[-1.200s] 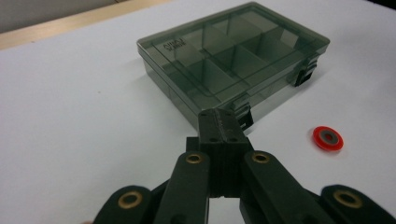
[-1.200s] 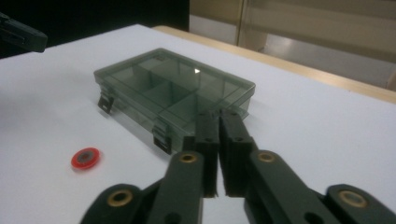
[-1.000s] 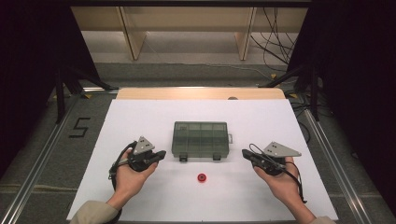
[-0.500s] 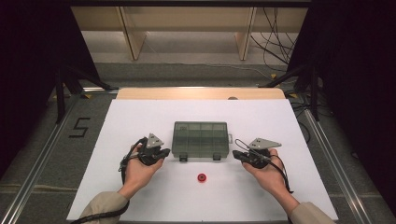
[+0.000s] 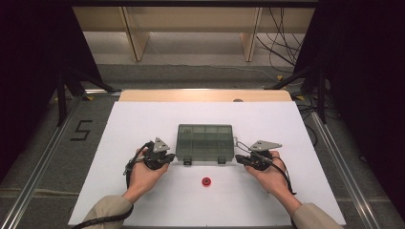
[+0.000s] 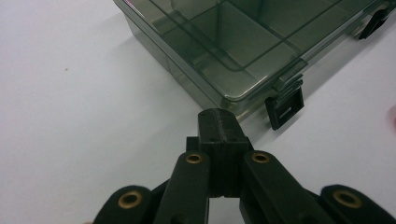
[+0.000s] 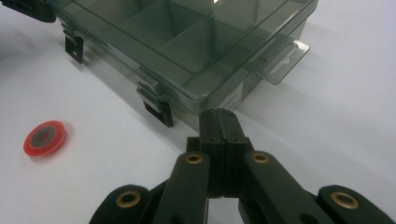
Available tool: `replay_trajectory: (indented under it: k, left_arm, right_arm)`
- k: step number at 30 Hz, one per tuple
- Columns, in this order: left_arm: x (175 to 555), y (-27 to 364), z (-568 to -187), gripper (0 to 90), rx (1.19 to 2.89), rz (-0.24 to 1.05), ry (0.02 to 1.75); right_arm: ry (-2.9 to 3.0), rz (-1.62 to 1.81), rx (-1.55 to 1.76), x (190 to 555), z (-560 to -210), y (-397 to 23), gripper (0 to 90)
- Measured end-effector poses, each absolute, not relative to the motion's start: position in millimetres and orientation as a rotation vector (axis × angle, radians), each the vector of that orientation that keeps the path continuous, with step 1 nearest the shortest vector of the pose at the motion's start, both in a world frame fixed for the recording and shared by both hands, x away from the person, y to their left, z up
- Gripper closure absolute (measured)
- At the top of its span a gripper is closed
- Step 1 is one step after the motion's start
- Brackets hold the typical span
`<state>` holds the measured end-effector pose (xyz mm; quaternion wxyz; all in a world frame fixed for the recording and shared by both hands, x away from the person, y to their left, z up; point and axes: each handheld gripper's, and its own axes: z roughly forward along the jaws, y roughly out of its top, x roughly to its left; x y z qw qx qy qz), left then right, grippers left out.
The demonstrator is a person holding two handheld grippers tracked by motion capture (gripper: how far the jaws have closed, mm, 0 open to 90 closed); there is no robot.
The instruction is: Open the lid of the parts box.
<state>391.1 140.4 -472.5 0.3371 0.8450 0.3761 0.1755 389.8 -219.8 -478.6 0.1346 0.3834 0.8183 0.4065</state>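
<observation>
A smoky clear plastic compartment box (image 5: 205,141) lies closed in the middle of the white table, with two black latches on its near side. My left gripper (image 5: 168,158) is shut, its tips at the box's near left corner (image 6: 243,100), next to one latch (image 6: 285,106). My right gripper (image 5: 240,159) is shut too, its tips (image 7: 219,122) at the box's near right corner (image 7: 219,100). A small red disc (image 5: 206,181) with a grey middle lies on the table in front of the box, between my hands; the right gripper view has this disc (image 7: 45,137) at the left.
The white tabletop (image 5: 143,119) has a wooden strip along its far edge. Wooden shelf legs (image 5: 136,38) and cables (image 5: 282,28) are on the floor beyond. A "5" mark (image 5: 81,130) is on the floor at the left.
Both hands have moved inward and forward, from wide of the box to its near corners. The box and the red disc have stayed put.
</observation>
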Motion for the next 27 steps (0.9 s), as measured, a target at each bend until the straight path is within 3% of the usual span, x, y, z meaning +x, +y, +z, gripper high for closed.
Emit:
replay_trajectory:
  k: [27]
  left_arm:
    - [389.9, 138.9, -474.1, 90.0, 2.210, 0.452, 0.977]
  right_arm:
    - [2.382, 1.156, 1.091, 388.3, -479.4, -214.3, 90.0]
